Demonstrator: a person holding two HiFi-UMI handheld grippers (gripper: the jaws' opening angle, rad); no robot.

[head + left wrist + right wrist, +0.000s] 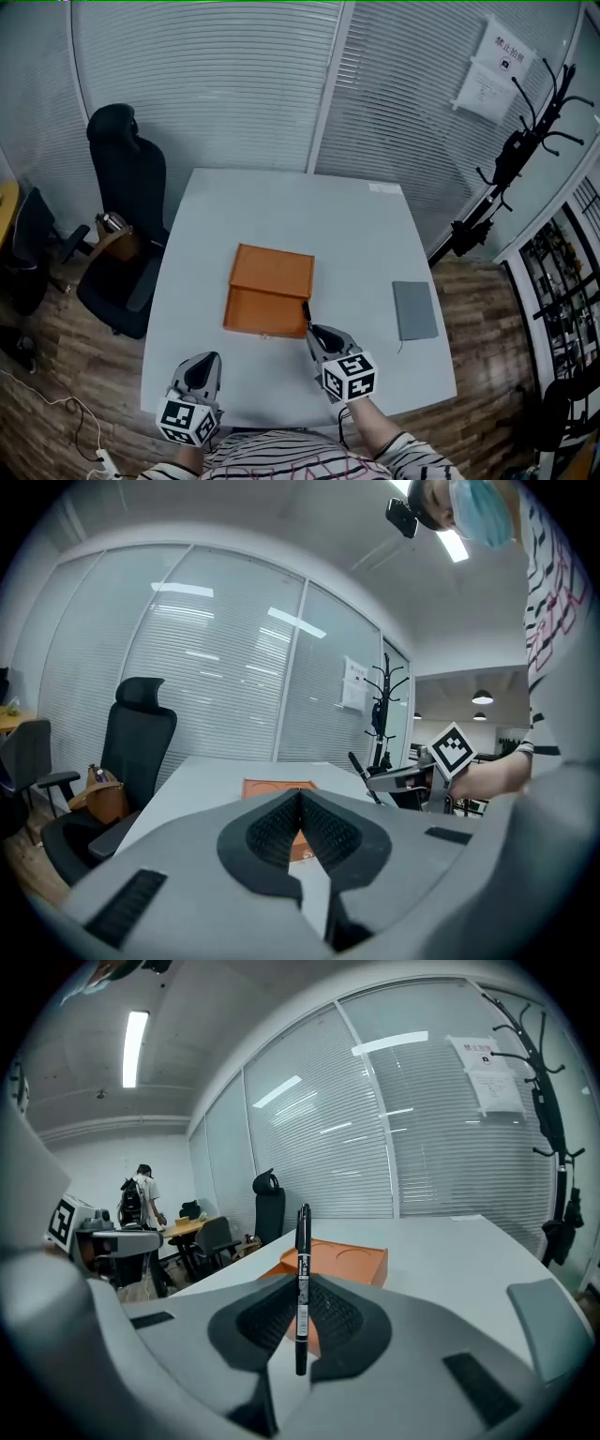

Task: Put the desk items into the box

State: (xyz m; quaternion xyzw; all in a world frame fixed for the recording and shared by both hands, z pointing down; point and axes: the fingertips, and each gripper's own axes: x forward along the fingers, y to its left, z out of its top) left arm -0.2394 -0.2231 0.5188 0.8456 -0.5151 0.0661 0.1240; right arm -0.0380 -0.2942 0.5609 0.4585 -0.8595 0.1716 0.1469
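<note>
Nearest the lens, a striped garment (281, 457) is cut off by the lower edge of the head view, and the hands are largely hidden behind the marker cubes. Whether the orange box (270, 291) is open cannot be determined, as its inside is seen in no view. Print on the pen (302, 1279) is too small to be read. The grey notebook (414, 310) is cut by the frame edge in the right gripper view.

The pen is pinched between the jaws of the right hand-held gripper (316, 333), above the table at the box's near right corner. Its long axis is set across the jaws and is upright in the right gripper view. In the head view it is seen pointing away from the person, towards the box. The left hand-held gripper (203, 362) is held near the table's front edge, jaws pressed together with nothing between them.

The table (281, 202) is pale grey. A black office chair (127, 178), a coat stand (511, 155), blind-covered glass walls (206, 84) and a wood floor (56, 375) are noted.
</note>
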